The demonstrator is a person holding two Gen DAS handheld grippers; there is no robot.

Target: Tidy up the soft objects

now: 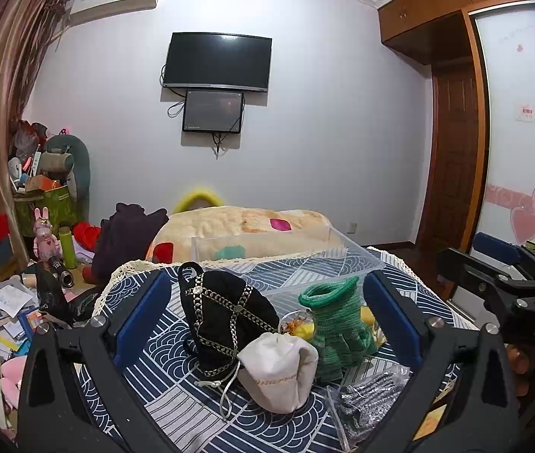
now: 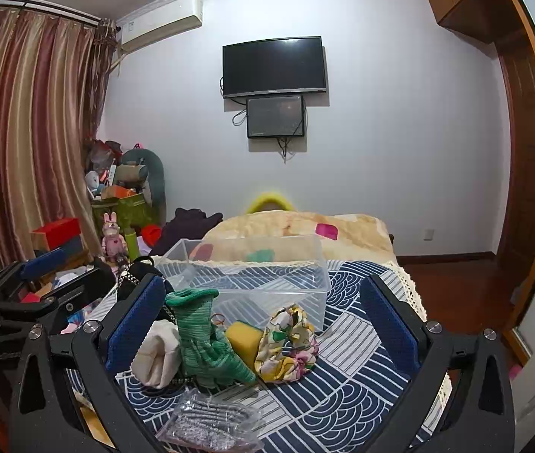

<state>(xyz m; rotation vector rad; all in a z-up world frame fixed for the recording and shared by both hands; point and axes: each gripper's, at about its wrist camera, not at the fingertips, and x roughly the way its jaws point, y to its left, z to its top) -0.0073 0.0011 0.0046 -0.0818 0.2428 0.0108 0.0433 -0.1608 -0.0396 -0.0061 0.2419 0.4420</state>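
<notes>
Left claw (image 1: pixel 267 324) is spread wide, blue pads (image 1: pixel 139 313) well apart and gripping nothing, hovering just above the patterned cloth (image 1: pixel 177 407). Between its fingers sits the heap of soft things: a black bag (image 1: pixel 222 317) with chain trim, a white pouch (image 1: pixel 279 370) leaning in front of it, a green glove (image 1: pixel 335 324) standing upright just to the right. A clear packet (image 1: pixel 365 404) of grey stuff lies flat near the right finger.

Right claw (image 2: pixel 263 321) is released too, fingers wide, empty. Inside its span: the white pouch (image 2: pixel 158 355) by the left pad, the green glove (image 2: pixel 199 336) beside it, a yellow sponge (image 2: pixel 243 339) touching the glove, and a floral scrunchie (image 2: pixel 288 343) to the right of the sponge. The grey packet (image 2: pixel 207 422) lies nearest the camera.

Just behind the heap sits a clear bin (image 2: pixel 252 283), open-topped. Beyond it, a folded blanket (image 2: pixel 305 234); on the far wall, a TV (image 2: pixel 273 66).
</notes>
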